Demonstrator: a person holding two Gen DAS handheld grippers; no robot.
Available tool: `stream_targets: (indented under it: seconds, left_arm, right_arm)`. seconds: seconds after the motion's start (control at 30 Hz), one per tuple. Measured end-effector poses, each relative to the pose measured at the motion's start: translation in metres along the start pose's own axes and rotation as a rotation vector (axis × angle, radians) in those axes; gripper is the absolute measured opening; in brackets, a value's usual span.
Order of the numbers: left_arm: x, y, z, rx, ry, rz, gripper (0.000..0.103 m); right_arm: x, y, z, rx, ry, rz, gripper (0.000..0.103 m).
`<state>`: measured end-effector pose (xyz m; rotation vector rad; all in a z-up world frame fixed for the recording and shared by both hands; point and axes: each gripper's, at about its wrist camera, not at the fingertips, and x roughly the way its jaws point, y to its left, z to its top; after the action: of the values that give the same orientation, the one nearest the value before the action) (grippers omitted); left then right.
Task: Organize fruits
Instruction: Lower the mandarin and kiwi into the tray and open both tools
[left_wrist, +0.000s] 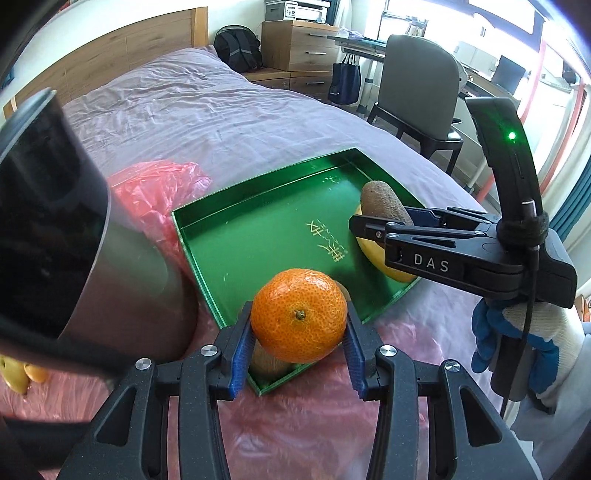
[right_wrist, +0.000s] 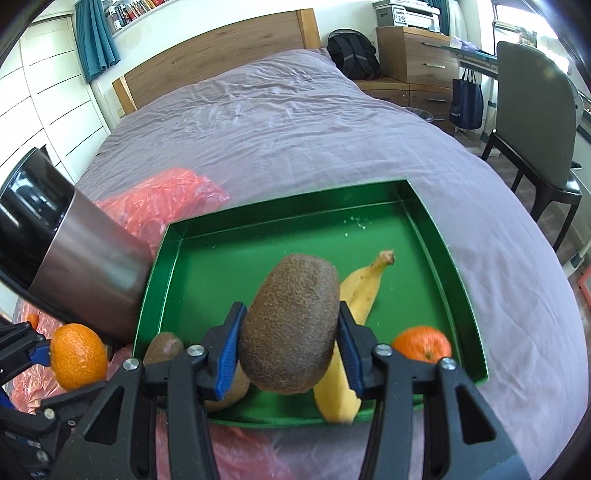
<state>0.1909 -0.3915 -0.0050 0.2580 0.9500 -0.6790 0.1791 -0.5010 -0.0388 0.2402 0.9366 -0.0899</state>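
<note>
My left gripper (left_wrist: 298, 314) is shut on an orange mandarin (left_wrist: 299, 315), held just above the near corner of the green tray (left_wrist: 236, 221). A kiwi (left_wrist: 269, 360) lies in that corner beneath it. My right gripper (right_wrist: 291, 310) is shut on a brown kiwi (right_wrist: 291, 325) above the tray (right_wrist: 443, 251). In the tray lie a banana (right_wrist: 354, 295), a second mandarin (right_wrist: 423, 343) and another kiwi (right_wrist: 164, 345). The left wrist view shows the right gripper (left_wrist: 360, 225) with its kiwi (left_wrist: 384, 201) over the banana (left_wrist: 373, 251). The left gripper (right_wrist: 37, 350) and its mandarin (right_wrist: 77, 356) show at the right wrist view's left edge.
The tray rests on a bed with a purple sheet (right_wrist: 295, 122). A red plastic bag (left_wrist: 159, 192) lies left of the tray and spreads under its near side. A metal cylinder (left_wrist: 129, 266) juts in from the left. Yellow fruit (left_wrist: 14, 373) lies at the lower left. A chair (left_wrist: 417, 92) stands beside the bed.
</note>
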Motion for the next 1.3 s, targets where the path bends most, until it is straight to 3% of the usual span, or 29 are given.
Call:
stream_targets:
  seconds: [0.4,0.6,0.97,1.3]
  left_arm:
    - [0.063,0.014,0.014,-0.013,0.037,0.081,0.039]
    - [0.084,0.019,0.01,-0.017,0.073,0.086,0.039]
    - [0.103,0.022,0.004,-0.014,0.098,0.097,0.039]
    - [0.09,0.017,0.005,0.006,0.099,0.11,0.044]
  right_arm:
    - [0.051,0.007,0.0,-0.04,0.037,0.057,0.04]
    - [0.06,0.012,-0.005,-0.073,0.043,0.056,0.041]
    - [0.066,0.024,-0.01,-0.2,0.045,0.003,0.042]
    - [0.062,0.024,-0.009,-0.182,0.054,-0.006,0.045]
